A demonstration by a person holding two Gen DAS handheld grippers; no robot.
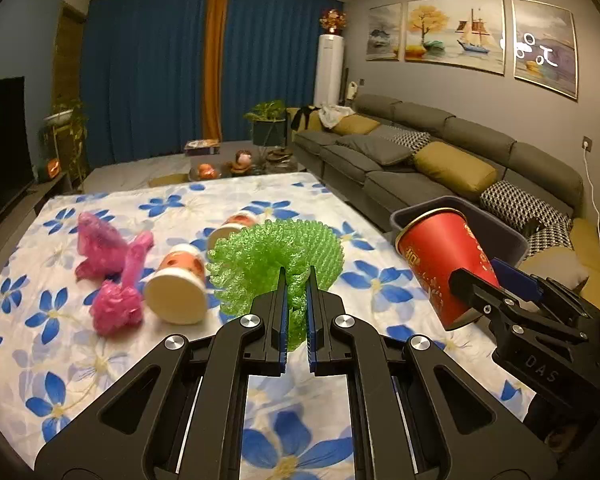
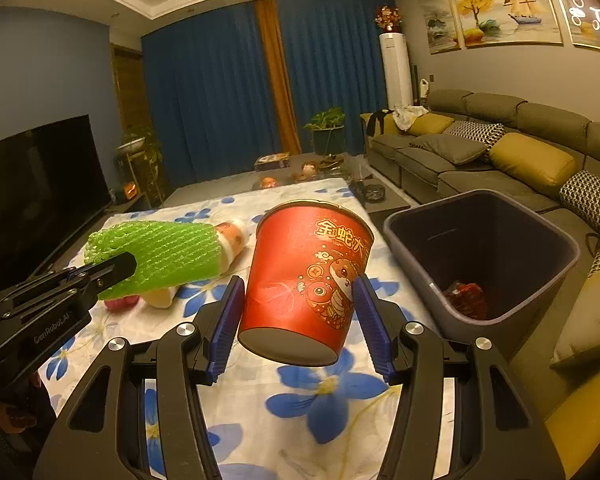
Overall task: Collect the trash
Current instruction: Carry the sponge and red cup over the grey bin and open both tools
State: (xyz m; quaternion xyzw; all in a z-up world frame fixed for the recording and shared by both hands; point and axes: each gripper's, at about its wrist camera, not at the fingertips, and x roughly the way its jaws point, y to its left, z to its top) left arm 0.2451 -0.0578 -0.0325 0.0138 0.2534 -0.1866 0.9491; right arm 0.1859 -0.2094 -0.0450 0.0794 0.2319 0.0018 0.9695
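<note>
1. Left gripper [image 1: 296,276] fingers pinching green net [image 1: 276,252], lifted above tabletop [image 1: 60,344]
2. Right gripper [image 2: 298,292] fingers clamped on red cup [image 2: 304,276], tilted, just left of bin [image 2: 540,236]
3. Pink bags [image 1: 112,272], small cups [image 1: 180,284] lie left on tabletop

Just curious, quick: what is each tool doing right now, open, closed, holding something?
Left tool: closed on the green foam net.
Right tool: closed on the red paper cup.

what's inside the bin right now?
In the bin, one crumpled red wrapper lies on the bottom, near the low corner. The near wall hides part of the floor, so more could sit there.
</note>
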